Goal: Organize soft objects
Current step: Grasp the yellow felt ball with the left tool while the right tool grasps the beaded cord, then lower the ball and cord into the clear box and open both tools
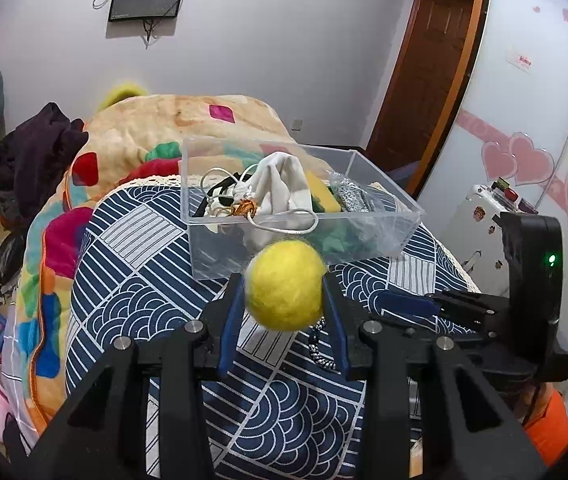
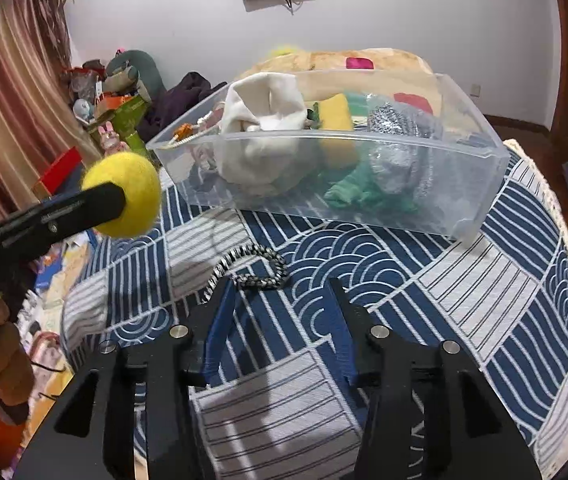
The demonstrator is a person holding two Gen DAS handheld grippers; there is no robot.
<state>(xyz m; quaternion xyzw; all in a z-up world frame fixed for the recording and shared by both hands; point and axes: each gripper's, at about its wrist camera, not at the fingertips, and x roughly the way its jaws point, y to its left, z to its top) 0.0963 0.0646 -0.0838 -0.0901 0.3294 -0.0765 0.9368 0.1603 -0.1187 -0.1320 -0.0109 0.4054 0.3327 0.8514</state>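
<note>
My left gripper is shut on a yellow felt ball and holds it above the table, just short of the clear plastic box. The ball also shows in the right wrist view, at the left. The box holds a white drawstring pouch, a yellow sponge, green cloth and a silver glitter bag. My right gripper is open and empty, low over the cloth. A black-and-white braided cord lies just ahead of its left finger.
The table has a blue-and-white patterned cloth. Behind the box lies a colourful blanket with dark clothes at its left. Clutter stands on the floor at the left. A wooden door is at the right.
</note>
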